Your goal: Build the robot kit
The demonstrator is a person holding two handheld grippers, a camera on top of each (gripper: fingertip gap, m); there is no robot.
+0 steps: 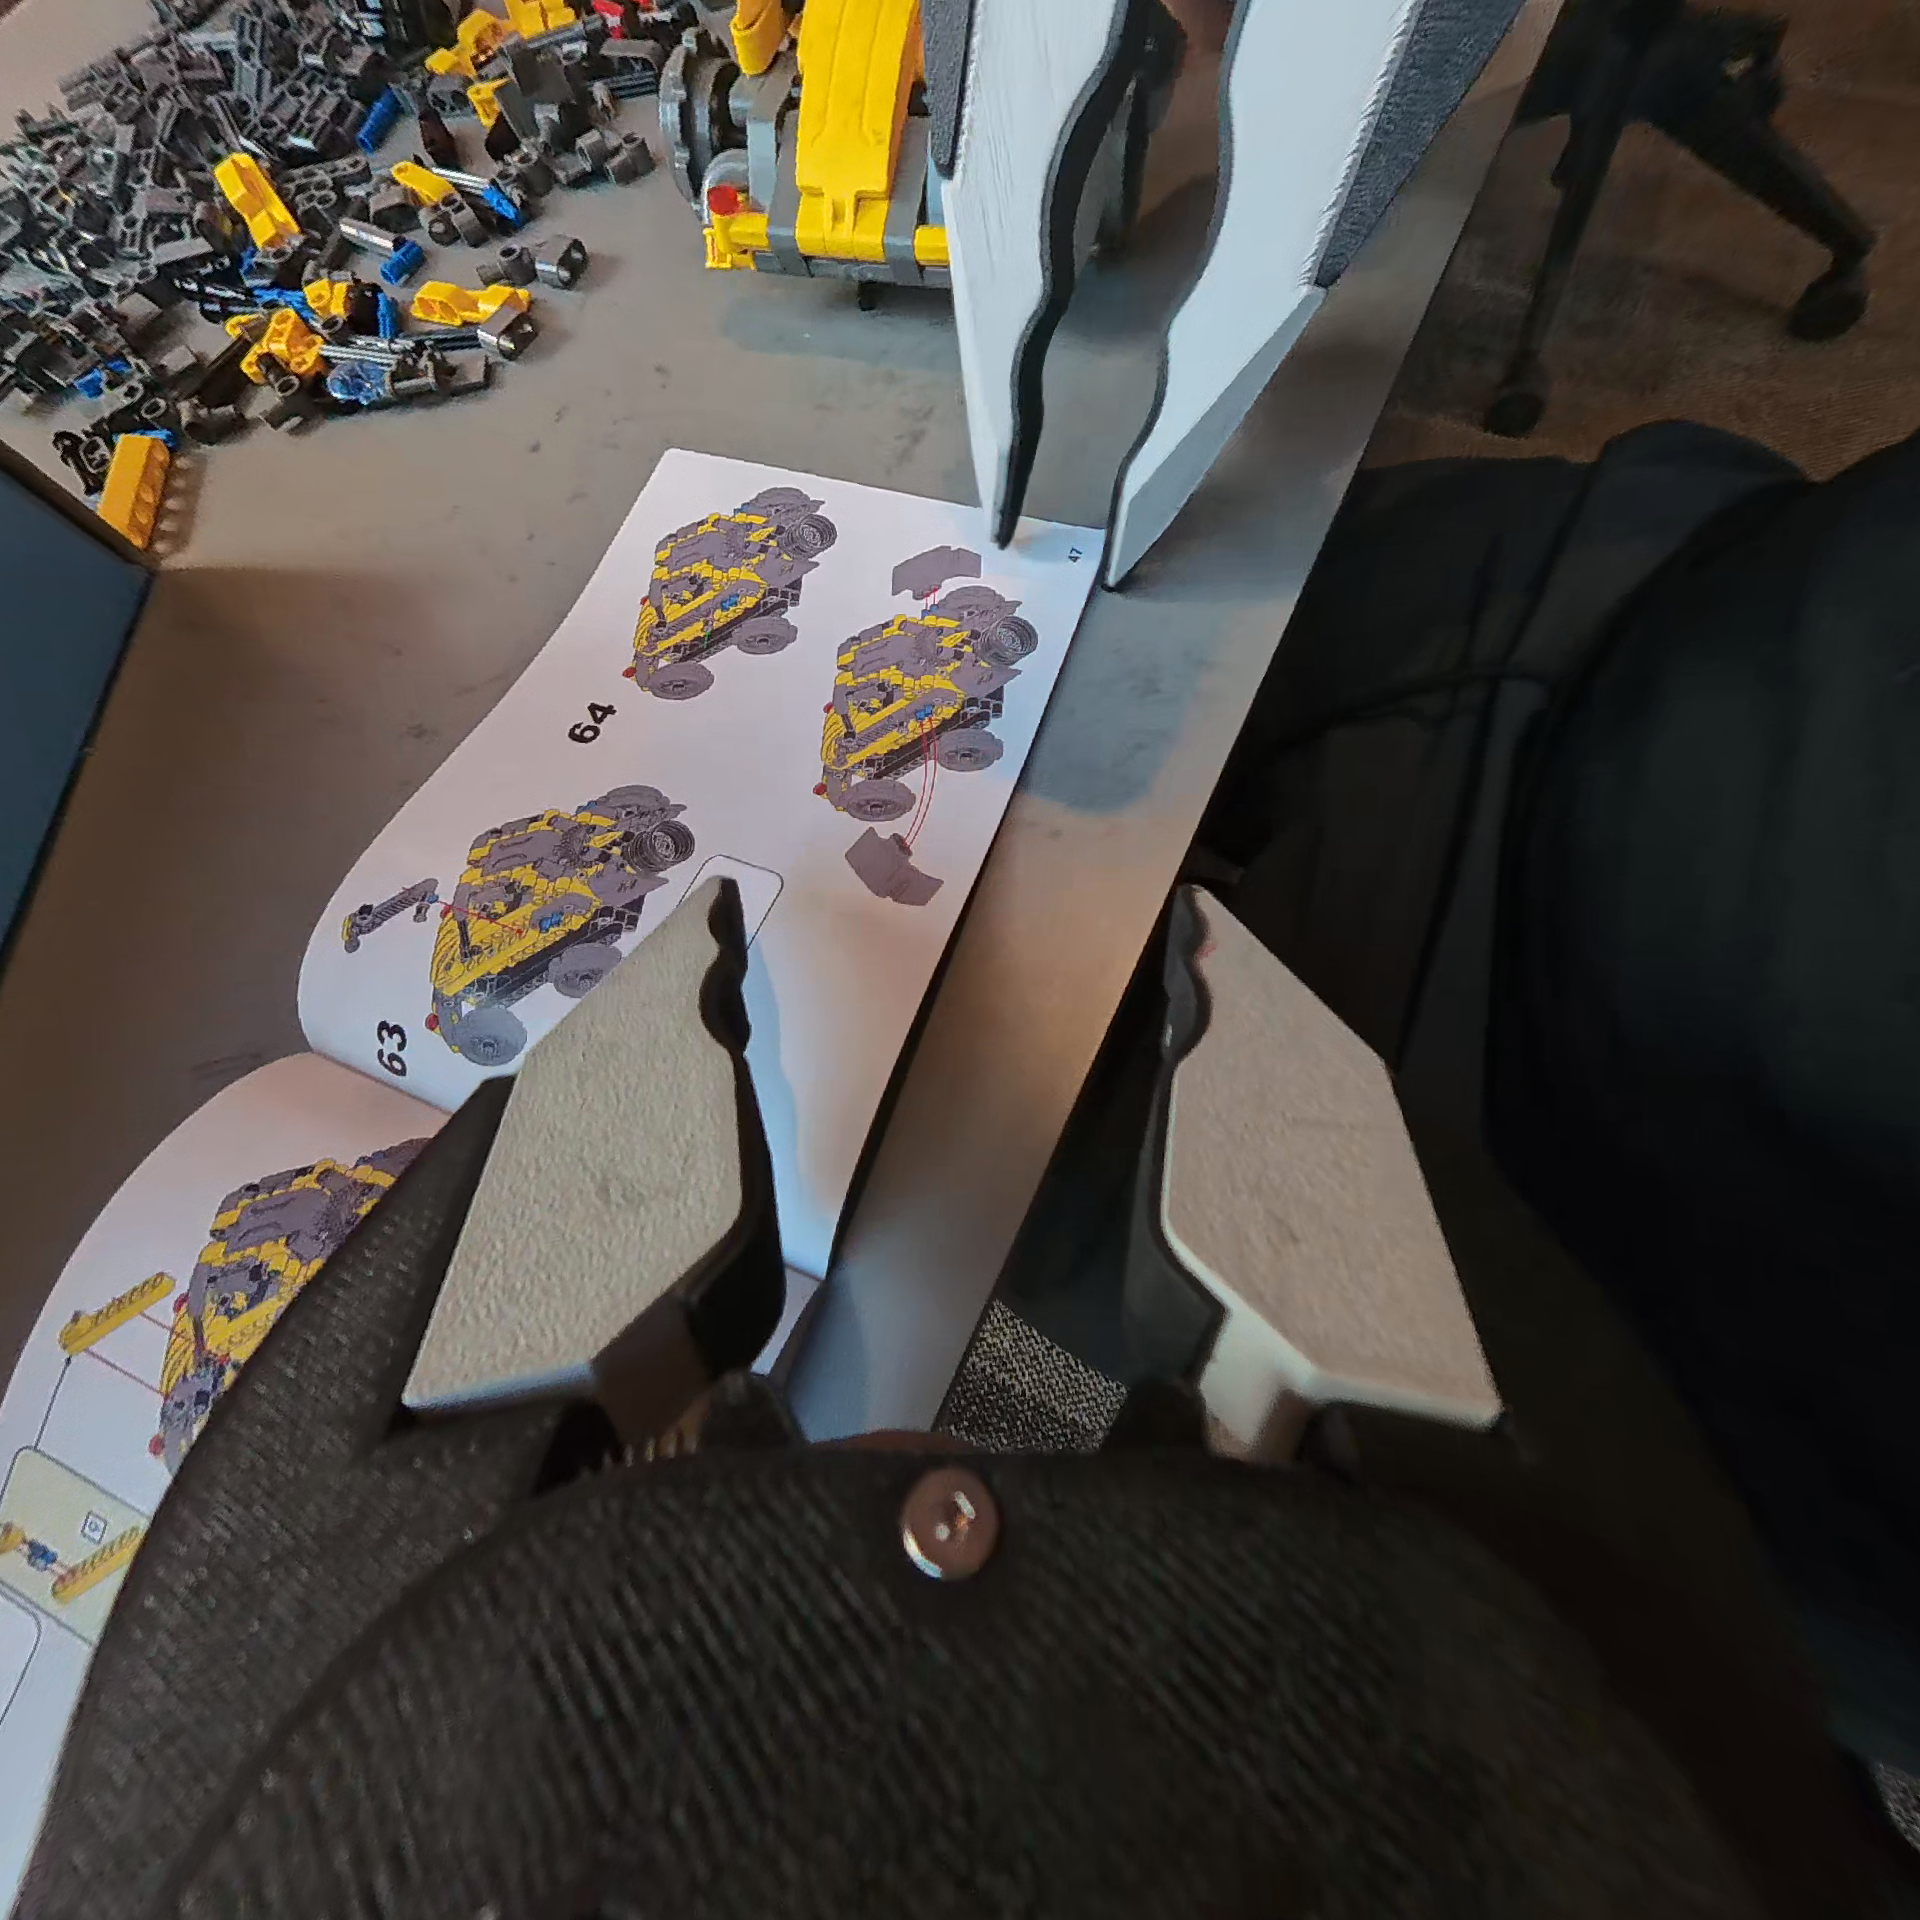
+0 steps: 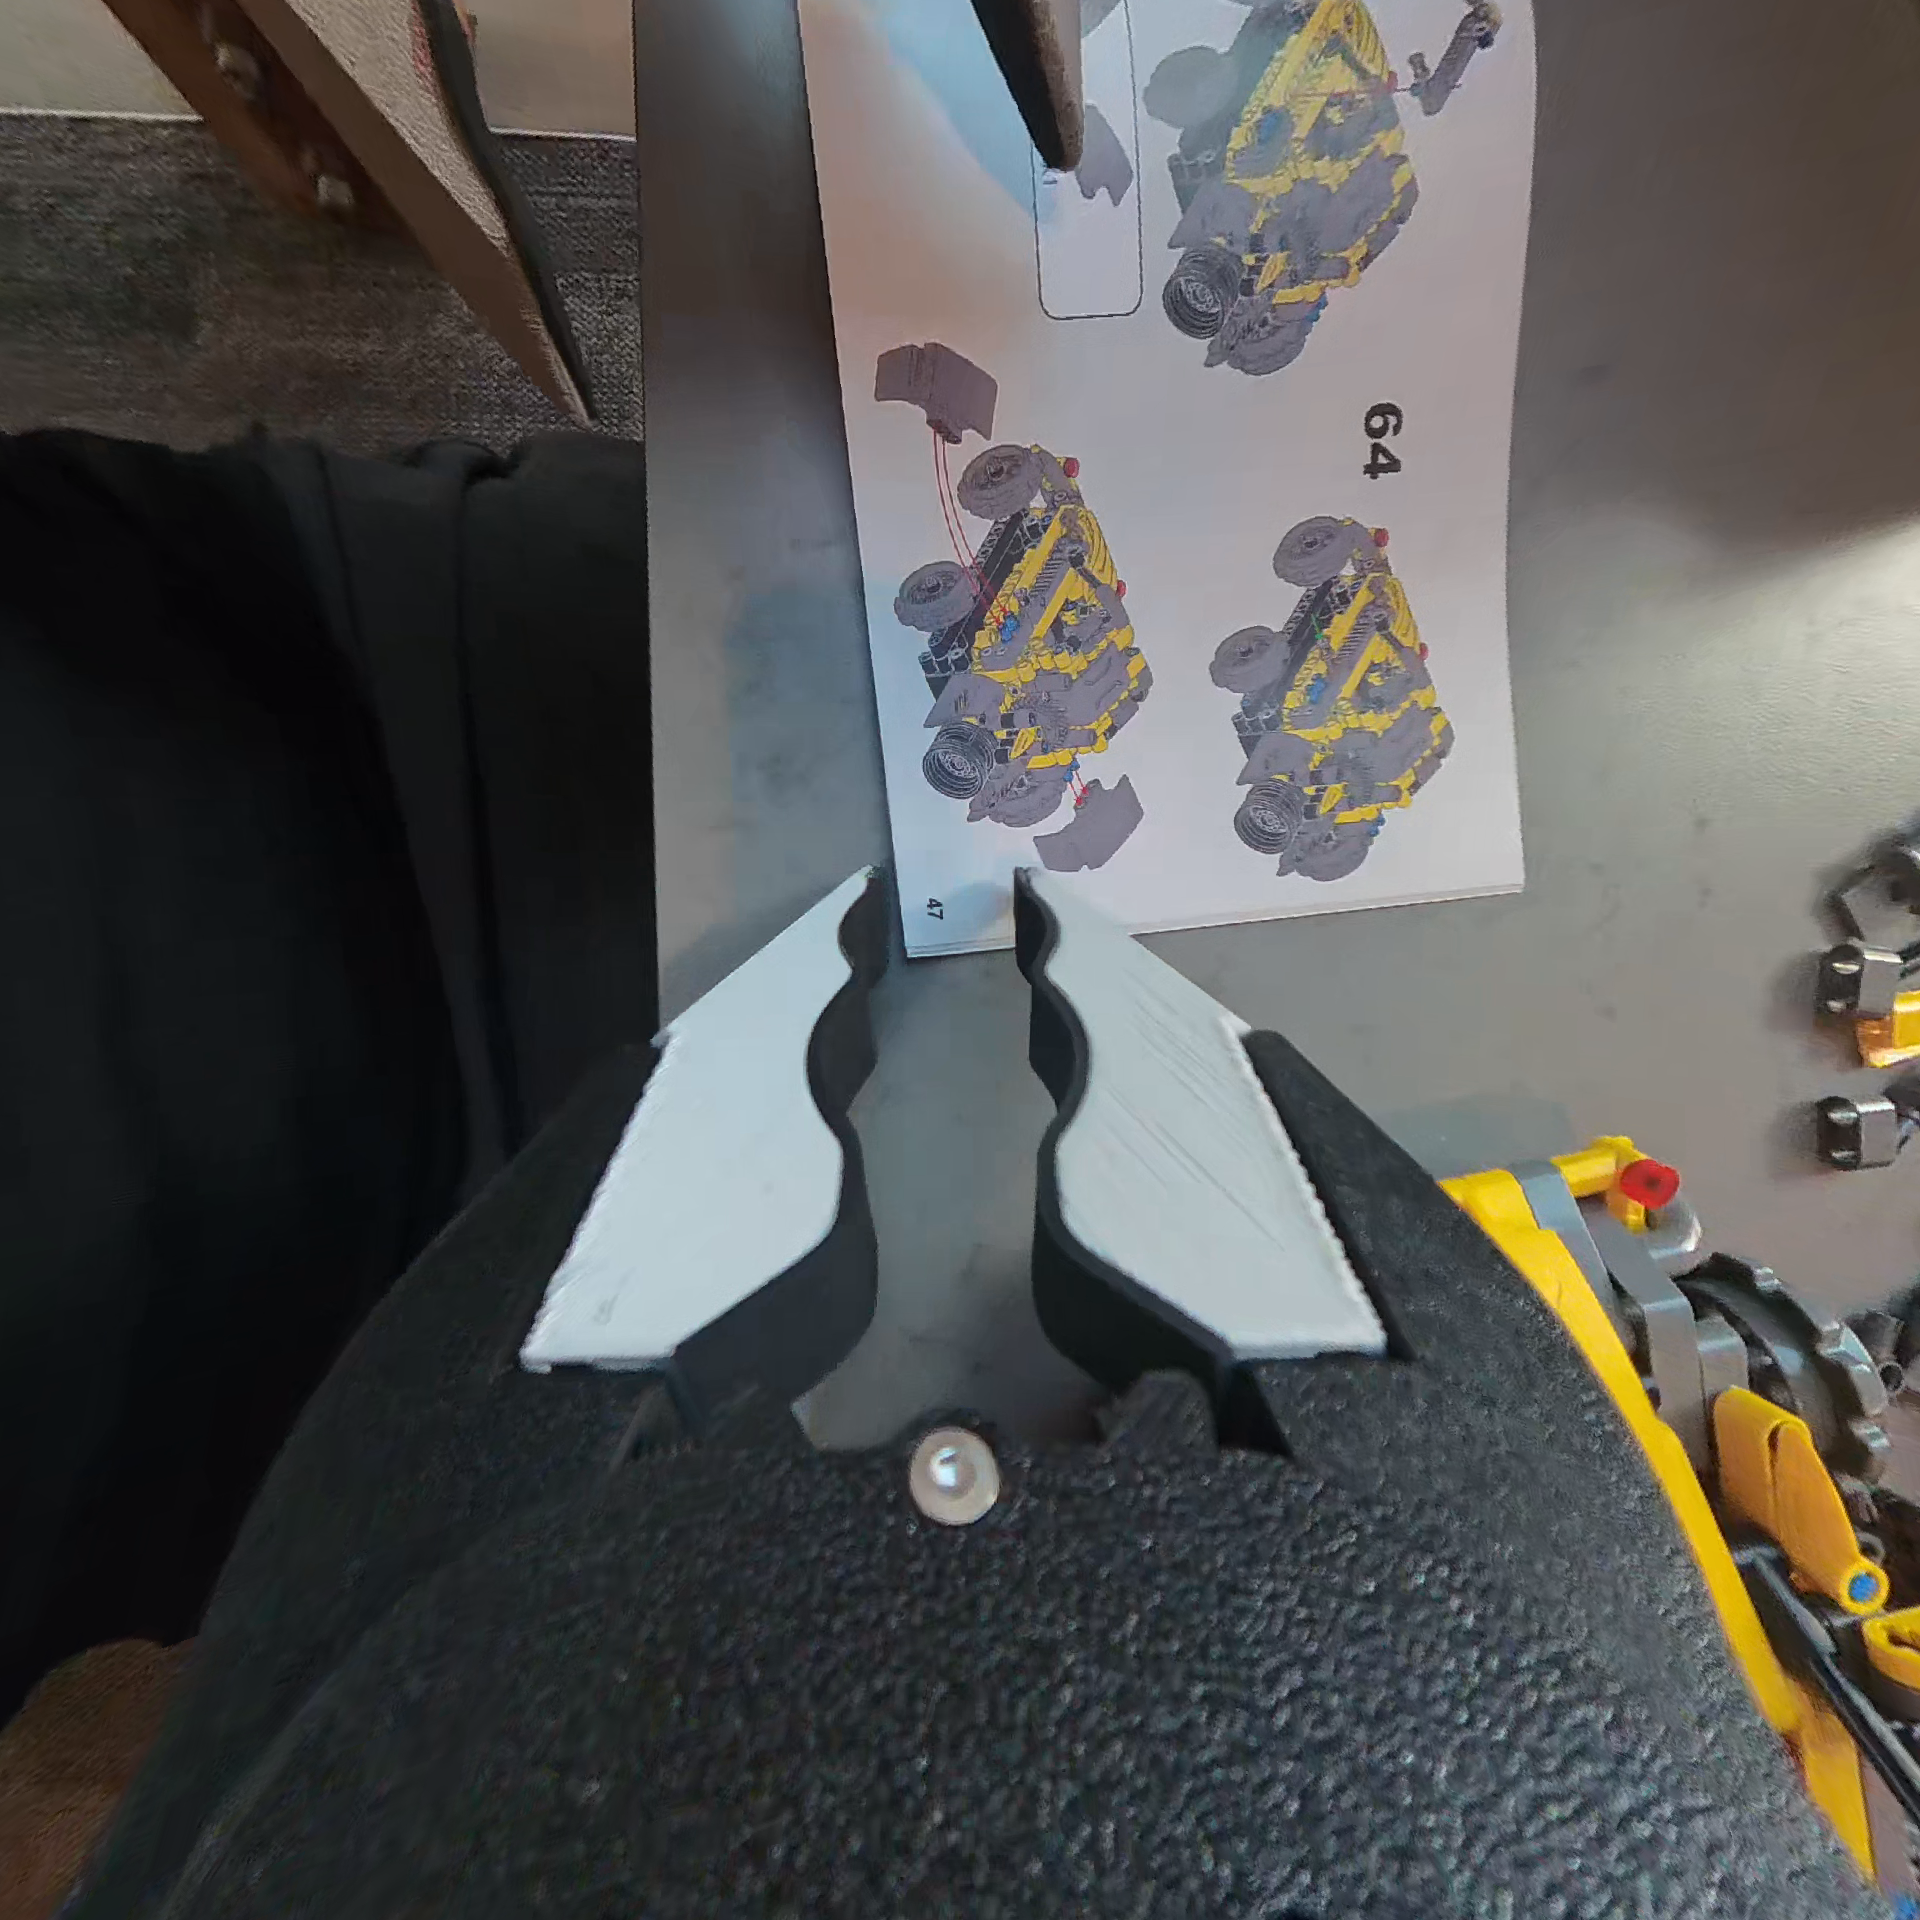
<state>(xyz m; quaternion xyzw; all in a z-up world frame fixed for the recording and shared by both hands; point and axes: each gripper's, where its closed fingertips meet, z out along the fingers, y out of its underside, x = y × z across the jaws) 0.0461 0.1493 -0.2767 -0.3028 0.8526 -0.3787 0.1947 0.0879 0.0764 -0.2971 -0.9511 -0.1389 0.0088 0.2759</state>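
An open instruction booklet [image 1: 727, 748] with pictures of a yellow and grey vehicle lies at the edge of a grey table [image 1: 312, 675]. My left gripper [image 1: 956, 899] is open wide. One finger hangs over the booklet's page and the other is past the table edge. My right gripper [image 2: 948, 878] is open, its white fingertips low at the booklet's [image 2: 1195, 499] near corner, which lies between them. It also shows in the left wrist view [image 1: 1060, 561]. One of the left gripper's fingers [image 2: 1049, 94] shows over the page in the right wrist view.
A part-built yellow and grey model [image 1: 831, 135] [image 2: 1558, 1299] stands close beside the right gripper. A pile of loose grey, yellow and blue pieces [image 1: 260, 208] covers the table's far side. Dark cloth [image 1: 1558, 831] lies beyond the table edge. A dark box [image 1: 52, 675] sits left.
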